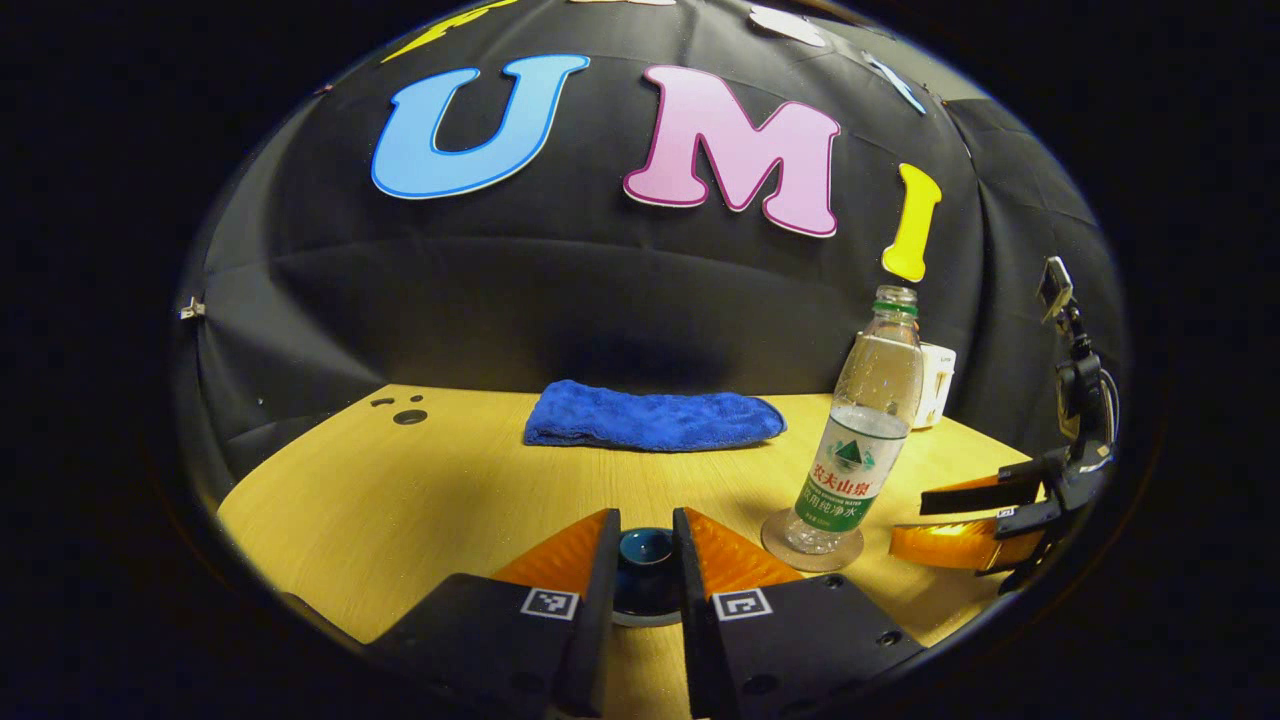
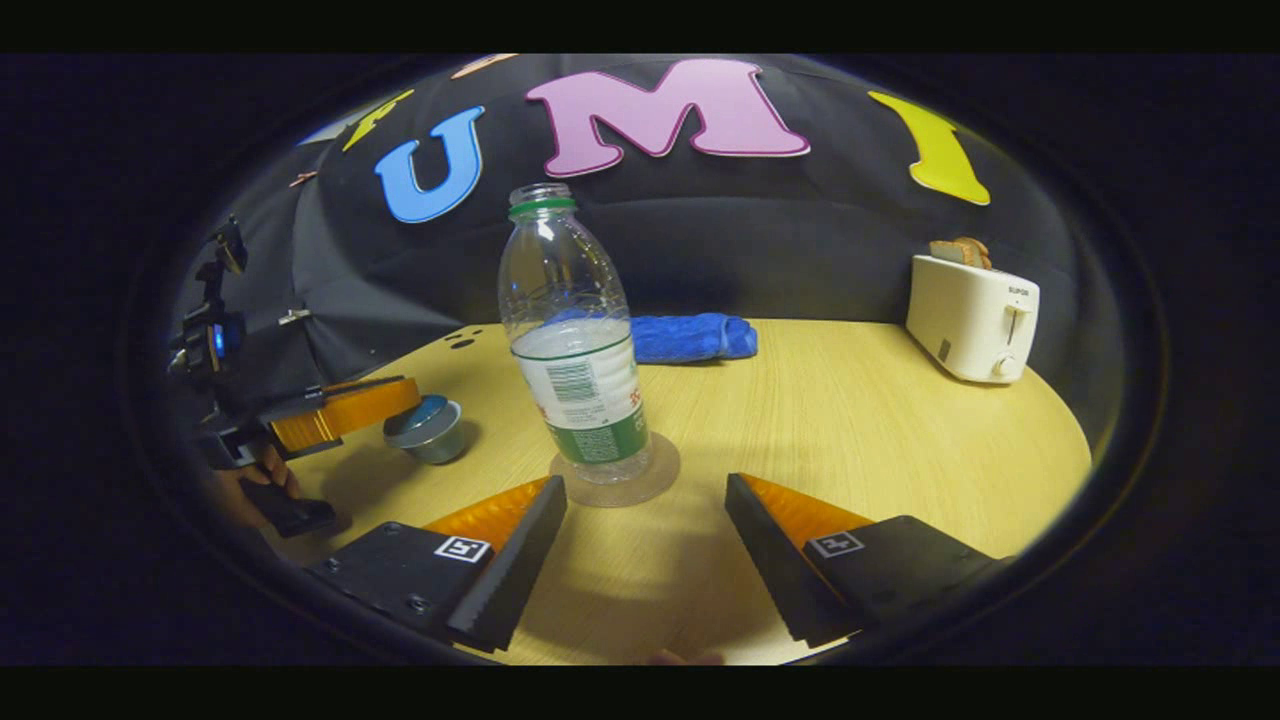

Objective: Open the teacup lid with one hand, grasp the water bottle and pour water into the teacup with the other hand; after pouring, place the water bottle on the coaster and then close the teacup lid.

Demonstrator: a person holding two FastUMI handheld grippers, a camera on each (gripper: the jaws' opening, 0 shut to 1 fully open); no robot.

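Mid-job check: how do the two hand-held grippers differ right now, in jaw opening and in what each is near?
The left hand-held gripper has its jaws narrowly set around the teacup lid; the right hand-held gripper stands wide open, holding nothing. The left sits at the teacup; the right faces the water bottle on its coaster, apart from it. Both hover low over the table.

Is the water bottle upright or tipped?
Upright: the water bottle stands capless on the coaster, partly filled, the right claw open short of it.

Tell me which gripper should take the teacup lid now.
Left gripper: its fingers already flank the teacup lid. The right gripper faces the water bottle on its coaster.
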